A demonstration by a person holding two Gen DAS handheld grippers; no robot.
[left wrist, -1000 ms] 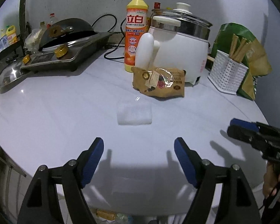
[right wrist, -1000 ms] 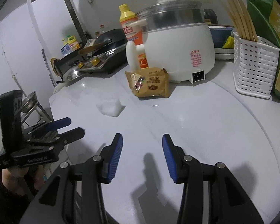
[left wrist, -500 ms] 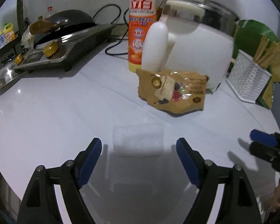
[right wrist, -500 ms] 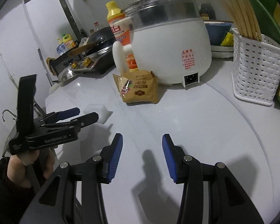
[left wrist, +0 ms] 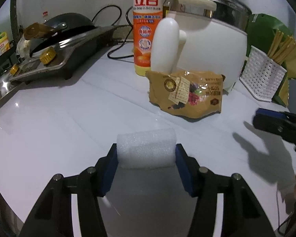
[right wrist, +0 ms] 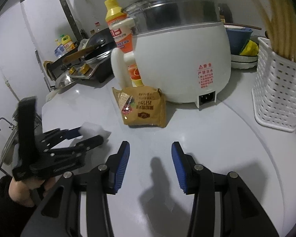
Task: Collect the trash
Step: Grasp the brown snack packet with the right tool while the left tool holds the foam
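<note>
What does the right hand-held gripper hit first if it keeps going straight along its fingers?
Probably bare countertop just ahead, since the right hand-held gripper points downward. Skimming the surface instead, the brown snack packet comes first; depth is uncertain.

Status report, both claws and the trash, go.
Left claw just closed onto the white foam piece, pads on both its sides. Right claw open, empty, facing the brown snack wrapper. Nothing in the way.
</note>
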